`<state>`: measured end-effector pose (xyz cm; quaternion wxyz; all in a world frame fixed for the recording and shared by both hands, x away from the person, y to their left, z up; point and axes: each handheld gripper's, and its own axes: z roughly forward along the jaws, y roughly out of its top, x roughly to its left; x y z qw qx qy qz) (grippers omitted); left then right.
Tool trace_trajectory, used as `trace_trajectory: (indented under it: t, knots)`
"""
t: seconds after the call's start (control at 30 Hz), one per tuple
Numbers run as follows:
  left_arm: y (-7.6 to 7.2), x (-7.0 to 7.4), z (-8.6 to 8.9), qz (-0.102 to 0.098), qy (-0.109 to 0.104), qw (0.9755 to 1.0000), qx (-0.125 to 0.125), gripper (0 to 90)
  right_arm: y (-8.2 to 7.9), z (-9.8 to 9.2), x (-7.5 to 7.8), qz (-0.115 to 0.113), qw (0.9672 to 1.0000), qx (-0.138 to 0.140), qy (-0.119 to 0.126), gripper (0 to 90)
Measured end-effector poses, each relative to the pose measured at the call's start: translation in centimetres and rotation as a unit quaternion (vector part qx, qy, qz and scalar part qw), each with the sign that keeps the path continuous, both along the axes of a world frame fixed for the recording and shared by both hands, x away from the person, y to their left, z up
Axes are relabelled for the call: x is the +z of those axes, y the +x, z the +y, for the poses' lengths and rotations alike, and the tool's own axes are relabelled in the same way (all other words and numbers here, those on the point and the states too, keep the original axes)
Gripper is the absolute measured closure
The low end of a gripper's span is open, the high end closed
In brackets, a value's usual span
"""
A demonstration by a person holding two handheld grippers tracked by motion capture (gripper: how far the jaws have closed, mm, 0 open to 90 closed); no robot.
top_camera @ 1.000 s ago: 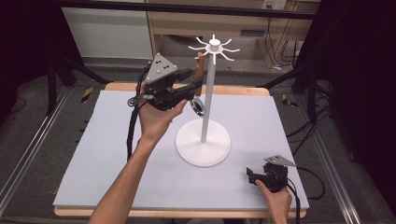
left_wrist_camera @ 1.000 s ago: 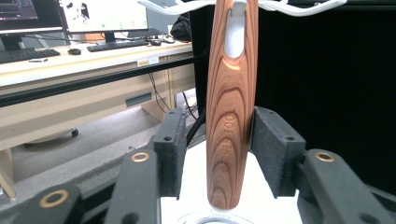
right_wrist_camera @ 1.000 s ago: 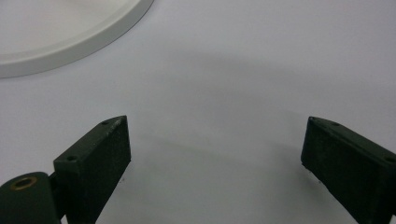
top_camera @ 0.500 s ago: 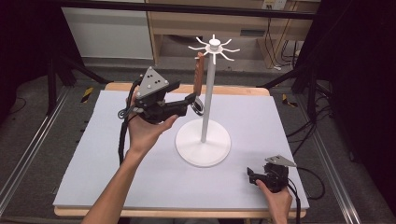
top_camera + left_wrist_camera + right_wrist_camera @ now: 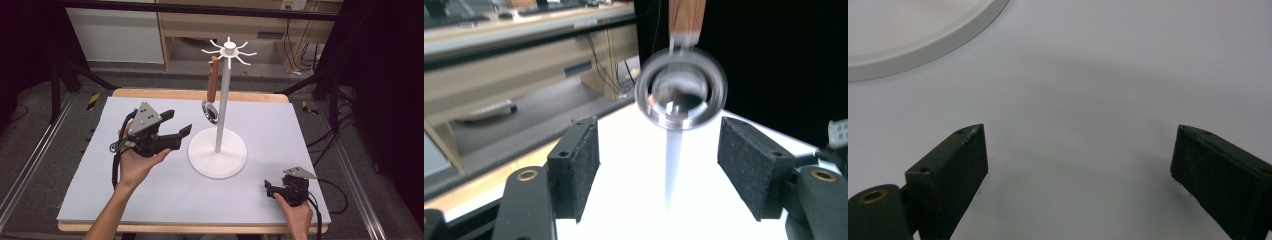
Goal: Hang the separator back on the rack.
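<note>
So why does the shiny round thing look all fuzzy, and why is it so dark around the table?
In the left gripper view the metal scoop hanging by its wooden handle is smeared by motion blur, while the black jaws stay sharp. In the high view the white table is brightly lit, the room's sides are nearly black. In the right gripper view a soft shadow lies between the jaws.

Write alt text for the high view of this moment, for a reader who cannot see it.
A wooden-handled metal utensil hangs from a hook of a white stand on a pale table. To its left, a hand holds the left gripper with open, empty jaws pointing at the stand. The right gripper rests at the near right corner.
</note>
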<state>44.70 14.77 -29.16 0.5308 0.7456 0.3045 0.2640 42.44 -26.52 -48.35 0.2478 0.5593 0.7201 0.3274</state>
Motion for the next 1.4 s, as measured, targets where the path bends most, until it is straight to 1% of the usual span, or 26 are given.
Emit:
trace_trajectory:
  t: [0.03, 0.1, 0.17, 0.23, 0.27, 0.3, 0.37, 0.43, 0.53, 0.57, 0.6, 0.7, 0.73, 0.77, 0.8, 0.83, 0.87, 0.9, 0.93, 1.03, 1.13, 1.2, 1.3, 1.33, 1.37, 1.4]
  knots:
    - [-0.1, -0.5, 0.3, 0.003, 0.002, 1.0, 0.002, 32.4, 0.0, 0.0, 0.0, 0.001, 1.0, -0.002, 0.002, 8.7]
    - [-0.2, -1.7, 0.9, 0.015, -0.001, 0.9999, 0.004, 32.2, 0.0, 0.1, 0.0, 0.001, 1.0, -0.002, 0.004, 8.7]
    - [-0.4, -3.0, 1.5, 0.024, 0.0, 0.9997, 0.006, 32.2, 0.0, 0.1, 0.0, 0.002, 1.0, -0.001, 0.002, 8.7]
    - [-0.5, -4.3, 2.0, 0.028, 0.003, 0.9996, 0.01, 32.3, 0.0, 0.1, -0.1, 0.003, 1.0, -0.002, 0.001, 8.7]
    - [-0.5, -4.3, 2.0, 0.028, 0.003, 0.9996, 0.01, 32.4, 0.0, 0.1, -0.1, 0.003, 1.0, -0.002, 0.001, 8.7]
    - [-0.6, -5.5, 2.7, 0.034, 0.006, 0.9993, 0.017, 32.4, 0.0, 0.0, -0.1, 0.001, 1.0, 0.002, -0.003, 8.7]
    - [-0.7, -6.7, 3.4, 0.044, 0.008, 0.9987, 0.025, 32.4, 0.0, 0.0, -0.1, 0.002, 1.0, -0.001, 0.0, 8.7]
    - [-0.7, -7.9, 4.1, 0.055, 0.009, 0.998, 0.032, 32.4, 0.0, -0.1, -0.1, 0.001, 1.0, 0.001, -0.003, 8.7]
    - [-0.6, -9.7, 5.2, 0.071, 0.016, 0.9962, 0.048, 32.3, 0.0, -0.2, -0.1, 0.002, 1.0, -0.002, 0.0, 8.7]
    - [-0.6, -10.2, 5.6, 0.075, 0.019, 0.9955, 0.055, 32.3, 0.0, -0.2, -0.1, 0.001, 1.0, -0.003, 0.0, 8.7]
    - [-0.5, -10.8, 6.1, 0.076, 0.017, 0.9947, 0.066, 32.3, 0.0, -0.2, -0.1, 0.002, 1.0, -0.005, 0.001, 8.6]
    - [-0.2, -12.2, 7.7, 0.091, 0.007, 0.9918, 0.09, 32.4, -0.1, -0.4, -0.1, 0.0, 1.0, -0.008, 0.0, 8.6]
    - [-0.1, -12.5, 8.2, 0.097, 0.015, 0.9905, 0.096, 32.4, -0.1, -0.5, -0.1, -0.001, 1.0, -0.008, -0.001, 8.6]
    - [0.0, -12.7, 8.6, 0.1, 0.021, 0.9896, 0.101, 32.4, -0.1, -0.5, -0.1, 0.0, 0.9999, -0.012, 0.002, 8.6]
    - [-0.1, -13.0, 9.2, 0.102, 0.022, 0.9885, 0.11, 32.3, -0.1, -0.7, -0.1, -0.001, 0.9999, -0.012, 0.001, 8.6]
    - [-0.1, -13.3, 9.8, 0.103, 0.018, 0.9878, 0.115, 32.3, -0.1, -0.8, -0.1, 0.0, 0.9999, -0.016, 0.002, 8.6]
    - [-0.1, -13.3, 9.8, 0.103, 0.018, 0.9878, 0.115, 32.3, -0.1, -0.9, -0.1, -0.001, 0.9999, -0.015, 0.002, 8.6]
    - [-0.1, -13.6, 10.8, 0.108, 0.02, 0.9858, 0.127, 32.1, -0.1, -1.1, -0.1, -0.001, 0.9998, -0.017, 0.003, 8.5]
    - [-0.1, -13.8, 11.3, 0.108, 0.02, 0.9847, 0.135, 31.8, -0.1, -1.2, -0.1, 0.0, 0.9998, -0.019, 0.001, 8.5]
    - [-0.1, -14.5, 12.7, 0.119, 0.011, 0.9816, 0.149, 31.5, -0.1, -1.4, -0.1, 0.002, 0.9997, -0.024, -0.001, 8.5]
    - [0.1, -15.3, 13.6, 0.127, 0.026, 0.9784, 0.161, 31.4, -0.1, -1.7, -0.2, 0.004, 0.9995, -0.03, -0.002, 8.5]
    - [0.3, -15.7, 14.1, 0.132, 0.031, 0.9766, 0.167, 31.2, -0.1, -1.9, -0.2, 0.006, 0.9994, -0.035, -0.001, 8.5]
    - [0.6, -16.5, 14.5, 0.142, 0.05, 0.9728, 0.176, 30.6, 0.0, -2.2, -0.2, 0.006, 0.9993, -0.036, -0.003, 8.5]
    - [0.6, -16.5, 14.5, 0.142, 0.05, 0.9728, 0.176, 30.5, 0.0, -2.2, -0.2, 0.006, 0.9993, -0.036, -0.003, 8.5]
    - [0.8, -16.9, 14.6, 0.145, 0.065, 0.9709, 0.18, 30.4, 0.0, -2.3, -0.2, 0.007, 0.9992, -0.039, -0.004, 8.5]
    - [0.8, -16.9, 14.6, 0.145, 0.065, 0.9709, 0.18, 30.3, 0.1, -2.4, -0.2, 0.007, 0.9993, -0.038, -0.004, 8.5]
